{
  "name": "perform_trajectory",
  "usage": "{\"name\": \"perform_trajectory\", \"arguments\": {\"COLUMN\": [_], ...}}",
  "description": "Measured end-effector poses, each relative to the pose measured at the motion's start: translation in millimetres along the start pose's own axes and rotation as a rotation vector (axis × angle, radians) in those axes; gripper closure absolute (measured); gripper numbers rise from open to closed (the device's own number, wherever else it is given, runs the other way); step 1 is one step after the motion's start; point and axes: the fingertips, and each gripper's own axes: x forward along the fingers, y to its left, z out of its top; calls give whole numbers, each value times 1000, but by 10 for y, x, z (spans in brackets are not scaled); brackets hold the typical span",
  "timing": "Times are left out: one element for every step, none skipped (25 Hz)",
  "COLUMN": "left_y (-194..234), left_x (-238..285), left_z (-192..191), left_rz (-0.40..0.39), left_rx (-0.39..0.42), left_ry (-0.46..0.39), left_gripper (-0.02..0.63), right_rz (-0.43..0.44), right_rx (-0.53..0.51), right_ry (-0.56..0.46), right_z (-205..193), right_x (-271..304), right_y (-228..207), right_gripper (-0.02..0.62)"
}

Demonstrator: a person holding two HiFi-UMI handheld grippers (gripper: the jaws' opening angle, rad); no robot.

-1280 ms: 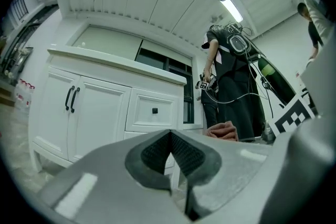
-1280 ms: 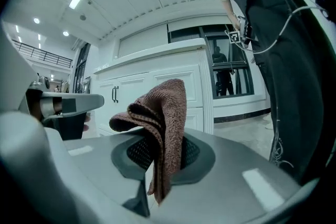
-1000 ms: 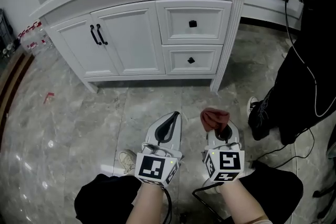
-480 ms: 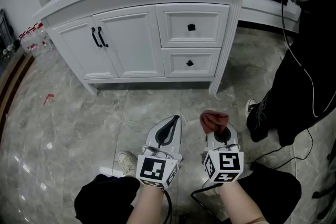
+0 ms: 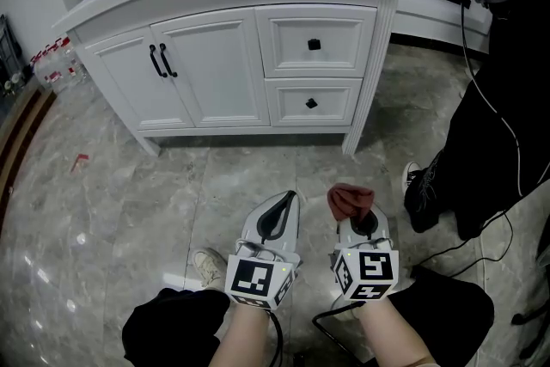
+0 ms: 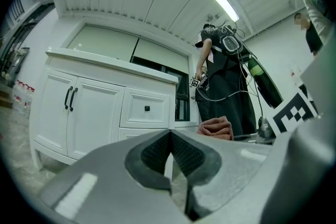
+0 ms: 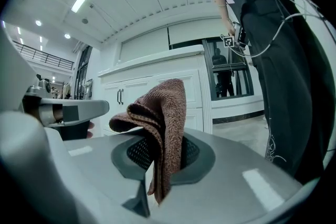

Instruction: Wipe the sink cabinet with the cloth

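The white sink cabinet with panelled doors and black handles (image 5: pixel 223 56) stood at twelve o'clock in the head view, well apart from both of your grippers. The step in hand therefore looked like the approach, with no wiping begun. A person in dark clothing (image 5: pixel 507 125) stood at three o'clock with black cables trailing to the floor, so you would have done well to come in toward eleven o'clock, clear of them. Your grey left gripper (image 6: pixel 169 136) sat at six o'clock, its jaws pressed together on nothing; it was best held off the cabinet fronts. Your grey right gripper (image 7: pixel 160 157), just beside it at five o'clock, had its jaws clamped on the reddish-brown knitted cloth (image 7: pixel 165 107), which bunched above the tips. Since only a fold was pinched, I judged you should meet the panel with the bunched part first and press lightly, so that bare plastic never scraped the paint.
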Motion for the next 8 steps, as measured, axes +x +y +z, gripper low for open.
{"name": "perform_trajectory", "arguments": {"left_y": [-6, -11, -15, -18, -18, -17, -16, -14], "left_x": [-2, -3, -4, -4, -4, -4, -4, -3], "left_z": [2, 3, 0, -4, -10, -17, -24, -31], "left_rz": [-1, -1, -1, -1, -1, -2, -3, -3], "left_rx": [0, -1, -2, -3, -2, -1, 1, 2], "left_ry": [0, -1, -2, -1, 1, 4, 8, 11], "left_gripper": [606, 606, 606, 606, 606, 606, 606, 606], "right_rz": [2, 4, 5, 5, 4, 3, 1, -1], "right_rx": [1, 2, 2, 2, 1, 0, -2, -4], "right_ry": [-1, -2, -4, -6, -8, -10, -11, -13], "right_z": [5, 9, 13, 16, 19, 20, 21, 22], "right_x": [-3, -6, -8, -10, -12, -13, -13, -13], "right_y": [4, 6, 7, 7, 6, 6, 5, 3], "right_gripper": [517, 517, 517, 517, 517, 517, 517, 517]}}
